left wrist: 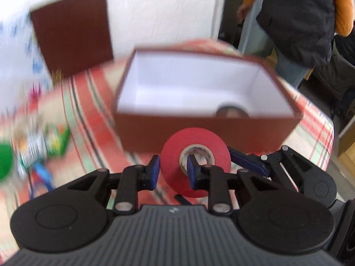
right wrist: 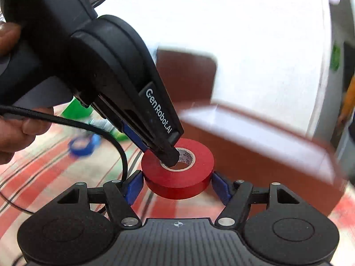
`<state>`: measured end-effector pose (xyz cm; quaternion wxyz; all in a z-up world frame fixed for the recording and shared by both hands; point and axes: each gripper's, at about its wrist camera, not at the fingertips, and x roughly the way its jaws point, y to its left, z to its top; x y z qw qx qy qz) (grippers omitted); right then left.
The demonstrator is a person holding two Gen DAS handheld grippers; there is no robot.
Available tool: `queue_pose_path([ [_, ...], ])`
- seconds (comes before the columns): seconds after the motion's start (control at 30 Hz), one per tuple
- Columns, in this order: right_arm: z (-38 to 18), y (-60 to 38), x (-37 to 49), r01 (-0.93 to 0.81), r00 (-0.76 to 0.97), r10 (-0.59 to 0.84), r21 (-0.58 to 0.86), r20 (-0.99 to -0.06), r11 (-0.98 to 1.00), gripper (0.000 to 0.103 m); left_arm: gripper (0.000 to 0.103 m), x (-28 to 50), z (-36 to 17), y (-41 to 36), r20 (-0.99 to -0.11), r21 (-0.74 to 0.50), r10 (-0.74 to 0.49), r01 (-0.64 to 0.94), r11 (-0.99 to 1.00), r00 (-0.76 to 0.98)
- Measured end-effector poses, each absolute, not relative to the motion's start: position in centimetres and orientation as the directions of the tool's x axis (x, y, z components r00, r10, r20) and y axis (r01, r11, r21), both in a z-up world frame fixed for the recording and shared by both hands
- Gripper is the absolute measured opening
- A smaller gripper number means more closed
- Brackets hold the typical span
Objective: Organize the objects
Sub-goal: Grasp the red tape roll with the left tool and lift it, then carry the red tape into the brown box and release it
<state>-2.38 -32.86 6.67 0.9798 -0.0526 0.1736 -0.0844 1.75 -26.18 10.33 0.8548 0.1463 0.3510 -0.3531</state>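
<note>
Left wrist view: left tool (left wrist: 173, 173) clamped on the red tape roll (left wrist: 195, 164), one pad outside the ring, one in the core.
Right tool (right wrist: 177, 185): fingers apart, flanking the roll (right wrist: 177, 173); whether the pads touch, cannot tell.
Roll: held above the checked table (left wrist: 88, 115), hole axis roughly upright.
Box (left wrist: 206, 102): open, straight ahead of the left tool, another roll (left wrist: 231, 112) inside.
Key relation: likely the box rim must be cleared; left tool is the carrier.
</note>
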Motion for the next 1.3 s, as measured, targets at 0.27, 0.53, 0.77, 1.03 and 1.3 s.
queue_pose_path([
  [0.27,9.9,-36.9,1.7,0.23,0.932,-0.261,-0.144,-0.252,0.962,0.066,0.026,4.1,13.4,-31.3,-0.628,0.068,-0.541,0.732,0.678,0.559],
  [0.53,10.2,-39.9,4.7,0.273,0.919,-0.304,-0.152,-0.25,0.95,0.066,0.028,5.9,13.2,-34.2,-0.613,0.08,-0.545,0.731,0.678,0.572],
  [0.77,8.6,-41.1,6.1,0.276,0.899,-0.278,-0.054,-0.338,0.96,0.065,0.028,8.4,11.2,-35.5,-0.651,0.032,-0.533,0.721,0.692,0.54],
  [1.03,8.9,-40.3,6.7,0.307,0.899,-0.308,-0.054,-0.311,0.95,0.064,0.028,7.5,11.1,-34.3,-0.652,0.067,-0.504,0.706,0.705,0.566],
  [1.3,9.7,-36.2,4.3,0.258,0.934,-0.269,-0.077,-0.236,0.963,0.064,0.029,5.5,11.6,-27.9,-0.63,0.091,-0.44,0.624,0.776,0.64],
])
